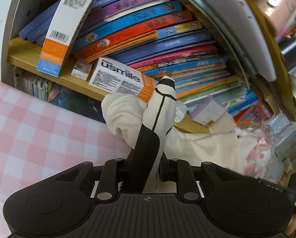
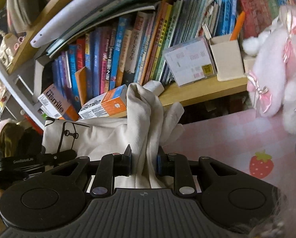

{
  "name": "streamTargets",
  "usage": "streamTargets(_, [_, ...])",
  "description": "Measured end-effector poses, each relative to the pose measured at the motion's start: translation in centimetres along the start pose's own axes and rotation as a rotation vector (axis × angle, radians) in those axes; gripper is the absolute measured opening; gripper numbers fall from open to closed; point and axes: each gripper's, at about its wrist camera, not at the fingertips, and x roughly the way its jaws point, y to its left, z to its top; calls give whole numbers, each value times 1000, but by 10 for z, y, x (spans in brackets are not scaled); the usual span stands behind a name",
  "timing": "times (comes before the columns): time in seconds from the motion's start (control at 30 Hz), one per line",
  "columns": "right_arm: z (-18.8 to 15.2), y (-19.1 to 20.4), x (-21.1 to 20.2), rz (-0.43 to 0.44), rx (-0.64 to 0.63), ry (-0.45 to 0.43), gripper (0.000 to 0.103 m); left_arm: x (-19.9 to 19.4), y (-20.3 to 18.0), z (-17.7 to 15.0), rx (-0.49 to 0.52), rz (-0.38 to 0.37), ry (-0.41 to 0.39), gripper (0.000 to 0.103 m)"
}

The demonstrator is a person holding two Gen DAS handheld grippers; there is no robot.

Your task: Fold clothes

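Observation:
A white garment with black line print (image 1: 163, 107) is held up off the pink checked cloth (image 1: 29, 130). My left gripper (image 1: 146, 164) is shut on a bunched edge of it, white and black fabric rising between the jaws. My right gripper (image 2: 145, 162) is shut on another bunched white part of the same garment (image 2: 146, 119), which drapes left toward the left gripper's body (image 2: 19, 164). The fingertips of both grippers are hidden by fabric.
A wooden bookshelf (image 1: 48, 75) full of books (image 1: 148, 29) stands close ahead. Usmile boxes (image 1: 120, 79) lie on the shelf (image 2: 197, 91). A pink plush toy (image 2: 276, 69) sits at the right. The pink cloth with a strawberry print (image 2: 261, 164) lies below.

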Motion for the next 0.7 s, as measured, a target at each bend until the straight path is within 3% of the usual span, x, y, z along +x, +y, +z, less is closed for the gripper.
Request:
streamTargets(0.17, [-8, -23, 19, 3, 86, 7, 20, 18, 24, 2, -67, 7, 11, 21])
streamTargets(0.3, [-14, -48, 33, 19, 199, 48, 25, 24, 39, -2, -133, 4, 12, 32])
streamTargets(0.43, [-16, -51, 34, 9, 191, 59, 31, 21, 43, -1, -121, 42, 2, 41])
streamTargets(0.5, [-16, -51, 32, -11, 187, 58, 37, 14, 44, 1, -113, 82, -22, 51])
streamTargets(0.57, [-16, -50, 30, -35, 182, 56, 44, 3, 42, 2, -90, 123, -47, 55])
streamTargets(0.7, [-15, -45, 15, -74, 164, 31, 47, -23, 37, -4, -49, 182, -95, 57])
